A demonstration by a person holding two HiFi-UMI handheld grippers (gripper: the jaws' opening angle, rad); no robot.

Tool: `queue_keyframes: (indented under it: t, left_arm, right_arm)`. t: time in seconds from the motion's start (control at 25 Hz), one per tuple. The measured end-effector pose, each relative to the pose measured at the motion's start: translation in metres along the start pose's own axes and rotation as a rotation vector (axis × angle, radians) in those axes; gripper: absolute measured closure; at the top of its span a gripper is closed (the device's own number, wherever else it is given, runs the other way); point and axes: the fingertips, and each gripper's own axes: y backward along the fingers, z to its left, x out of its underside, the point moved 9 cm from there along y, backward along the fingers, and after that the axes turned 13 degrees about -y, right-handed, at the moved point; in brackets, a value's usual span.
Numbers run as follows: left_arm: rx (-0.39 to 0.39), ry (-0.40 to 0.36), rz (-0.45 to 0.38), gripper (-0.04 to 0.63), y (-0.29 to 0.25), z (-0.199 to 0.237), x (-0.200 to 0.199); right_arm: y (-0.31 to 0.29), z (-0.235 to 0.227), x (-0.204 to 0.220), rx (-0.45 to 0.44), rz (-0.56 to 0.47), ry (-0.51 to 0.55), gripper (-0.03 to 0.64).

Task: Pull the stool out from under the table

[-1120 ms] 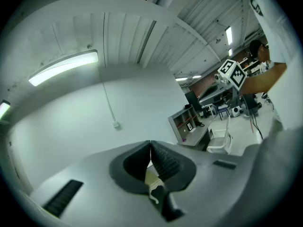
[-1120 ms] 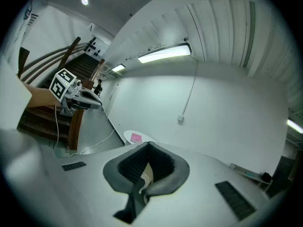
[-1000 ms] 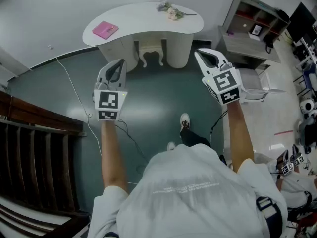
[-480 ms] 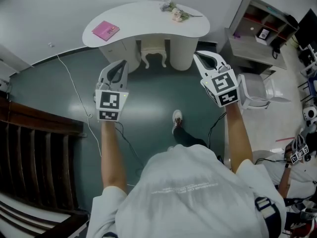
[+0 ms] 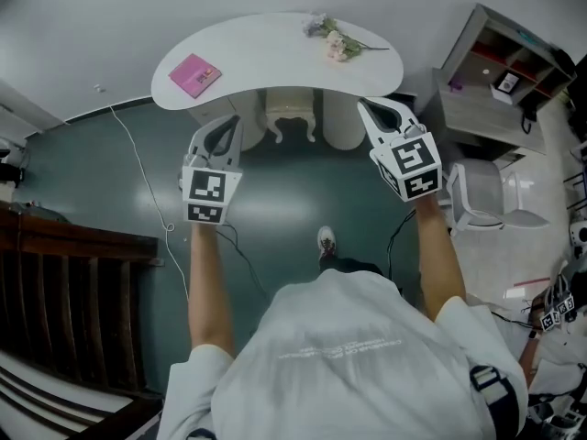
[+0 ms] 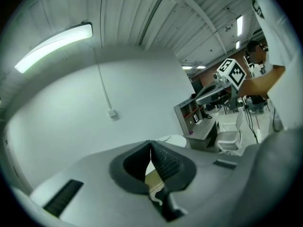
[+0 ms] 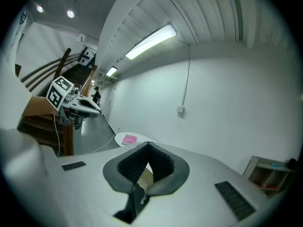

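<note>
Left gripper (image 5: 223,125), right gripper (image 5: 378,110), stool (image 5: 292,120) ahead between

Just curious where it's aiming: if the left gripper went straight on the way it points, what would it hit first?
Probably the wall. The left gripper aims just over the table, whose edge peeks beside its shut fingers, though depth is unclear.

— Where is the head camera sitting?
— I'm watching it looking steeply down from above the person's shoulders, facing the white curved-top table (image 5: 275,53) from some way off.
— And the gripper cameras?
— Each is riding close behind its own jaws, tilting up at wall and ceiling. Both are catching that table low down; the right one is sharing the flat pink book (image 7: 129,139) with the head view.
</note>
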Motion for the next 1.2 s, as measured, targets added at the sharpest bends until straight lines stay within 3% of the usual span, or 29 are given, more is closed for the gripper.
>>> queue_keyframes:
  t: [0.4, 0.8, 1.2]
  left_arm:
    - [-0.075, 0.069, 0.088, 0.577, -0.098, 0.028, 0.016]
    - [-0.024, 0.089, 0.156, 0.577, -0.151, 0.03, 0.056]
    - [0.061, 0.12, 0.147, 0.577, -0.216, 0.018, 0.145]
  right_arm:
    - [-0.094, -0.069, 0.009, -0.074, 0.059, 0.019, 0.603]
    - [-0.158, -0.088, 0.025, -0.165, 0.034, -0.057, 0.601]
    - [-0.234, -0.075, 0.084, -0.179, 0.106, -0.058, 0.601]
